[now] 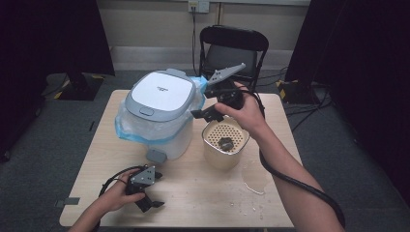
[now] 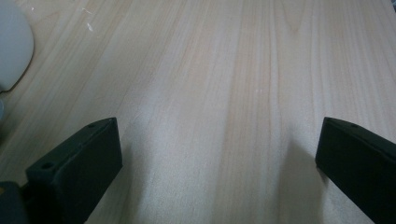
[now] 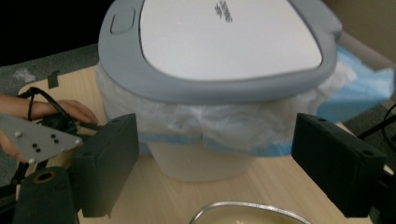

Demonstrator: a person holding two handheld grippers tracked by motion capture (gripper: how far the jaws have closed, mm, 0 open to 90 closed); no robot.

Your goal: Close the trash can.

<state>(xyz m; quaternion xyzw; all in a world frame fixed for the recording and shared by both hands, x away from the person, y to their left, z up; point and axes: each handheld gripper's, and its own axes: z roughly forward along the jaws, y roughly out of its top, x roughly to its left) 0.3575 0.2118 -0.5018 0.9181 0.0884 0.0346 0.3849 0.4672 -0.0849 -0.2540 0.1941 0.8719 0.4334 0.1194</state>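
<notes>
Worktop (image 1: 193, 193) of pale wood carries a white bin with a grey lid (image 1: 159, 94), lined with a white and blue bag (image 1: 126, 130) whose edge spills out below the lid and down the sides. Just to the right of the bin stands a cream container (image 1: 225, 145) with a perforated insert, in which a small dark object is seen. A patch of clear wet or film-like material (image 1: 255, 176) lies on the wood near the container's right side; what it is cannot be told.

The right tongs (image 1: 205, 114) are held above the worktop, between the bin and the container, with the jaws pointed toward the bin. In the right gripper view the right tongs (image 3: 215, 158) are seen spread wide apart with nothing between them; the bin's lid (image 3: 224, 42) and bag edge fill the space ahead, and the container's rim (image 3: 247, 210) is seen at the bottom.

The left tongs (image 1: 152, 204) are held low near the front edge of the worktop, well apart from the bin. In the left gripper view the left tongs (image 2: 217, 158) are shown open wide over bare wood, holding nothing.

A black folding chair (image 1: 234, 46) stands behind the worktop.
</notes>
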